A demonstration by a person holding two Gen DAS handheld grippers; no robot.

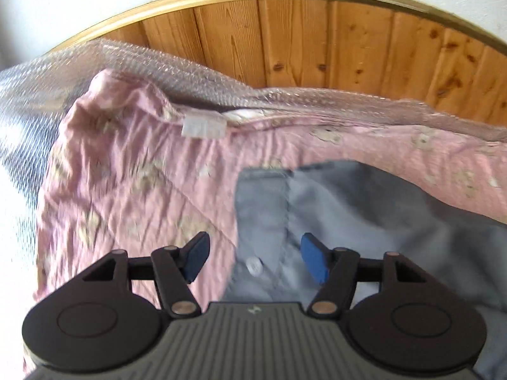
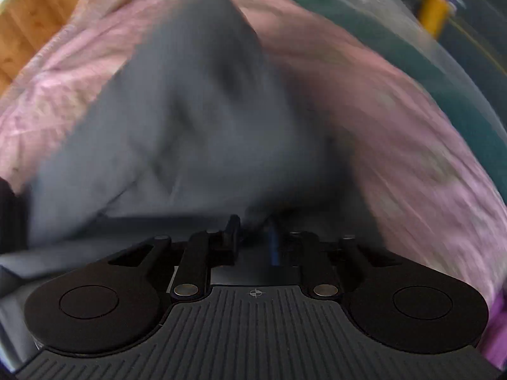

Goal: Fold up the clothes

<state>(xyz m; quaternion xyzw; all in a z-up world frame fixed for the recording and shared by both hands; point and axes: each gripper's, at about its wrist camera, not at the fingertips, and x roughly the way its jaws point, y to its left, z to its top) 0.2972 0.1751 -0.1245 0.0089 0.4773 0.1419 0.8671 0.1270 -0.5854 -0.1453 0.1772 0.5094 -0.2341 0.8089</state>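
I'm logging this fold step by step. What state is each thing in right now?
Left gripper: open, over the grey shirt.
Right gripper: shut on the grey shirt.
Grey shirt: crumpled on the pink sheet, not folded.
Pink sheet: spread out, wrinkled.
Bubble wrap: bunched along the sheet's far edge.

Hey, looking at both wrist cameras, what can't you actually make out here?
- Right wrist view: motion blur smears the grey shirt; whether the right gripper pinches it is unclear.
- Left wrist view: the white label on the pink sheet is too blurred to read.
- Left wrist view: the left gripper body hides the shirt's lower part.
- Right wrist view: the yellow object is unidentifiable.
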